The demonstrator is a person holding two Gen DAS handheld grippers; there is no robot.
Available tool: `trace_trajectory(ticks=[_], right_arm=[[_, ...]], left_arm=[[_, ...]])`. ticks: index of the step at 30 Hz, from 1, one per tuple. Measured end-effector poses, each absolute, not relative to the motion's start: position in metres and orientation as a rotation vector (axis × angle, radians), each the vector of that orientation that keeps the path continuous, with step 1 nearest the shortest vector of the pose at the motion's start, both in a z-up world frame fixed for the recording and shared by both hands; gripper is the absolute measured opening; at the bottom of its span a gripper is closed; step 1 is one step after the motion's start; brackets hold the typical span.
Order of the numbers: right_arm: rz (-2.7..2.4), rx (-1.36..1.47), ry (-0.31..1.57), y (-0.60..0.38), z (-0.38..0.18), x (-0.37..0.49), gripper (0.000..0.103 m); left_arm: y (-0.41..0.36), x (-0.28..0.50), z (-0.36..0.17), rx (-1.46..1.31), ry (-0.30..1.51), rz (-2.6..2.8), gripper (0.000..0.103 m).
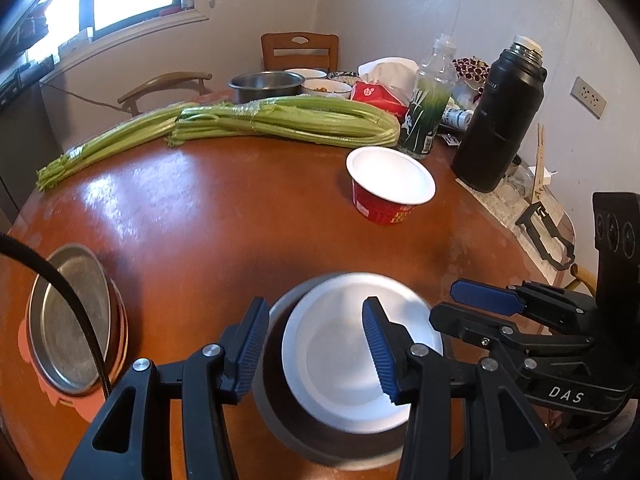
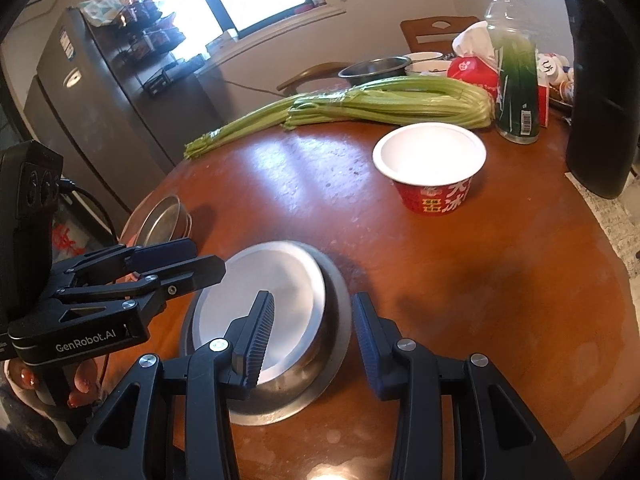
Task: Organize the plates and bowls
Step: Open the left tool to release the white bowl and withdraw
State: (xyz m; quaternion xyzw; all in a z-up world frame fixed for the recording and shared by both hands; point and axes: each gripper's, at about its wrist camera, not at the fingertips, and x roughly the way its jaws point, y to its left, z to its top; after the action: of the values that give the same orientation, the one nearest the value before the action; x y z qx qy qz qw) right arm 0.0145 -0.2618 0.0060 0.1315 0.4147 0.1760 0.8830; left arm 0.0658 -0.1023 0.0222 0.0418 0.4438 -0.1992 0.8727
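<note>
Brown and glossy, the round table carries the work at the lower centre of both views. Both grippers straddle the steel bowl, in which a white plate lies tilted. Your left gripper has its jaws narrowly apart across the bowl's left wall; pad contact cannot be confirmed. Your right gripper brackets the right wall, likewise narrow and unconfirmed. Seat each rim fully between the pads before lifting. Keep both hands level, or the plate will likely slide. Other steel dishes sit at the left edge; a red cup stands upper right.
</note>
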Motion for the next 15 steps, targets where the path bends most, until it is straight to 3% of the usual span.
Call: trace_trajectory(ticks=[15], right_arm=[[0.297,0.312,0.846,-0.302,0.015,0.06,0.044]], left_arm=[[-0.134,0.124,0.027,0.134,0.948,-0.442,0.049]])
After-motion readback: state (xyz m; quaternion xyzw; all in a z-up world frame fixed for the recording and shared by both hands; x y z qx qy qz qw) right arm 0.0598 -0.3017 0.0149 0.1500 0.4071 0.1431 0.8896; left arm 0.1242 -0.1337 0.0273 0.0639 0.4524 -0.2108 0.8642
